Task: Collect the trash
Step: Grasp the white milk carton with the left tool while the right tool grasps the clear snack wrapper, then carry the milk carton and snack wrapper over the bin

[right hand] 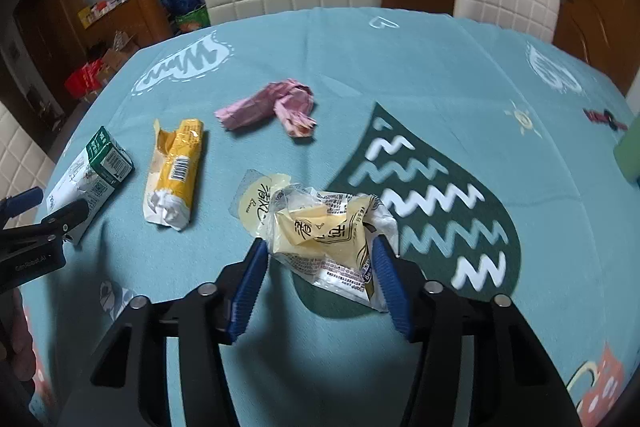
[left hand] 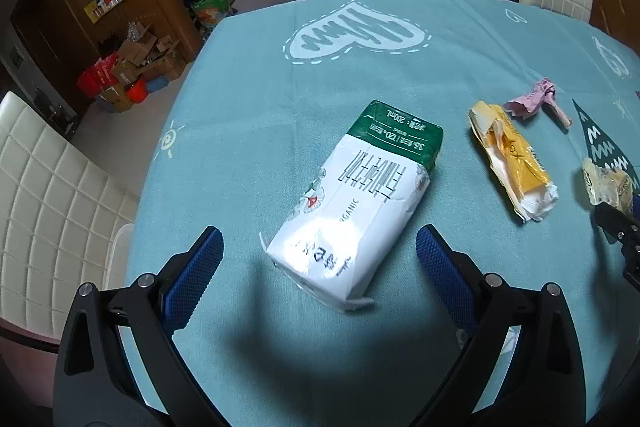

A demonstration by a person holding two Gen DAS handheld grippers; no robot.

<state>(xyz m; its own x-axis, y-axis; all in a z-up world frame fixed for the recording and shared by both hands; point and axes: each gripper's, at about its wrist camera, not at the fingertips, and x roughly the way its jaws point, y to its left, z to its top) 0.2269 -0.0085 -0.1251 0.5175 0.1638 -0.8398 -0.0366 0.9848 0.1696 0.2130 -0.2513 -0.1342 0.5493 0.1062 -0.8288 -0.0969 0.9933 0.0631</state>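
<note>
Step in hand looks like the pick-up stage: both grippers lined up on trash, nothing lifted yet. Left gripper (left hand: pixel 318 259) is spread wide, straddling the near end of the milk carton (left hand: pixel 352 203) lying flat at frame centre on the teal tablecloth (left hand: pixel 248 75); pads don't seem to touch it. Right gripper (right hand: pixel 320 279) is narrower, blue pads either side of the clear yellow wrapper (right hand: pixel 320 231) at lower centre, right pad seemingly touching, left w/ a slight gap. Next move prob: close on each, then lift. Yellow wrapper (right hand: pixel 174 173) and pink crumpled paper (right hand: pixel 272 107) wait mid-left and upper centre, untouched.
</note>
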